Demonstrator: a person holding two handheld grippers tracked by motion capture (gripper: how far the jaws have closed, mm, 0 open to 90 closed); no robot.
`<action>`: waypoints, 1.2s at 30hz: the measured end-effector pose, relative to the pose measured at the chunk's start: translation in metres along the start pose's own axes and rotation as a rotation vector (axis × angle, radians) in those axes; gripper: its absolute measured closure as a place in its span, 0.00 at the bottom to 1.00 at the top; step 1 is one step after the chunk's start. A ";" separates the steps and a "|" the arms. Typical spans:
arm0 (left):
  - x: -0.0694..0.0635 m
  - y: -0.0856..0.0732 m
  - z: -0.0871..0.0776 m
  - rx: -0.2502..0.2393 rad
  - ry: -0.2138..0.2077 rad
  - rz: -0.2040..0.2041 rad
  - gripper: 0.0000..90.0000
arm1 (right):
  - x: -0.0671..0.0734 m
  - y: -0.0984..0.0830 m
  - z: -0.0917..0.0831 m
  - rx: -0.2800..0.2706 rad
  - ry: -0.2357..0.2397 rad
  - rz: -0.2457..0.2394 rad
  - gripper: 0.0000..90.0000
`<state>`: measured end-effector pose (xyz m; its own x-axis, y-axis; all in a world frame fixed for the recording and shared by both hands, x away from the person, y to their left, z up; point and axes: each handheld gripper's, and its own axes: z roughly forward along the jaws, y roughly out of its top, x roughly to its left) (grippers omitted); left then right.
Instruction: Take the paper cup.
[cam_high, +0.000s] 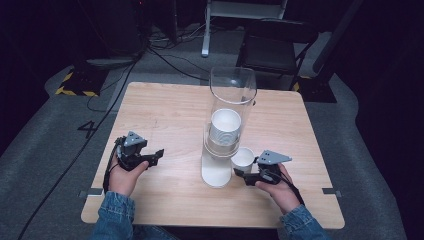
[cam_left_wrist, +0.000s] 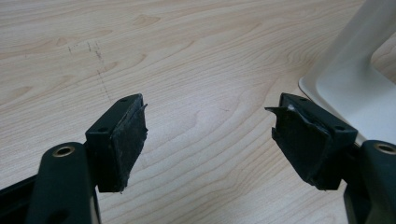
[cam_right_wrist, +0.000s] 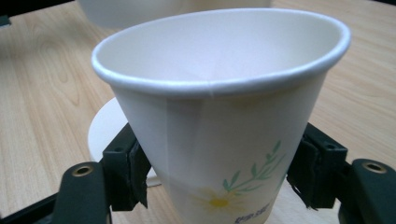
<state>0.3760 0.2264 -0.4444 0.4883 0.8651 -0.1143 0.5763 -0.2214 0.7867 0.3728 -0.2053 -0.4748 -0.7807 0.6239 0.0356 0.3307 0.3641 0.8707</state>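
Dark room, grey carpet floor, one light wood table (cam_high: 165, 115) across the frame centre in the high view. Two denim sleeves and two hands enter at the bottom edge, one gripper each.

Nearest, lower left of the high view: left gripper (cam_high: 159, 153), jaws apart, nothing between them. Left gripper view confirms it: pads (cam_left_wrist: 133, 135) stand well apart over bare wood, touching nothing, with the white base plate (cam_left_wrist: 359, 88) of the dispenser at the right edge of that frame.

Lower right of centre in the high view: right gripper (cam_high: 240, 172), clamped on one paper cup (cam_high: 243, 158). Right gripper view: cup (cam_right_wrist: 224, 107) upright, mouth up, white with a daisy and green leaf print low on its wall; both pads (cam_right_wrist: 135, 172) press its lower sides, left and right. Cup sits just beside the dispenser base, at its right side.

Frame centre in the high view: one clear tube dispenser (cam_high: 232, 90) standing upright on its white base, a stack of white cups (cam_high: 225, 127) inside; the count in the stack cannot be told.

Farther back, upper part of frame: one black chair (cam_high: 272, 47), one white stand leg (cam_high: 206, 30), loose cables (cam_high: 165, 55) on the floor, one yellow-black hazard tape patch (cam_high: 75, 85) at upper left.
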 end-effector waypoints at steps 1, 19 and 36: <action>0.000 0.000 0.000 0.002 0.001 0.000 0.29 | -0.002 0.001 -0.002 -0.007 -0.006 0.003 0.34; 0.003 -0.005 -0.007 0.009 0.025 -0.013 0.29 | -0.031 0.010 -0.026 -0.076 -0.081 0.067 0.34; 0.004 -0.013 -0.016 0.030 0.043 -0.019 0.28 | -0.065 0.006 -0.027 -0.096 -0.249 0.131 0.34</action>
<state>0.3601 0.2401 -0.4452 0.4489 0.8877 -0.1026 0.6052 -0.2176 0.7658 0.4110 -0.2625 -0.4589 -0.5767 0.8160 0.0391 0.3591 0.2102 0.9093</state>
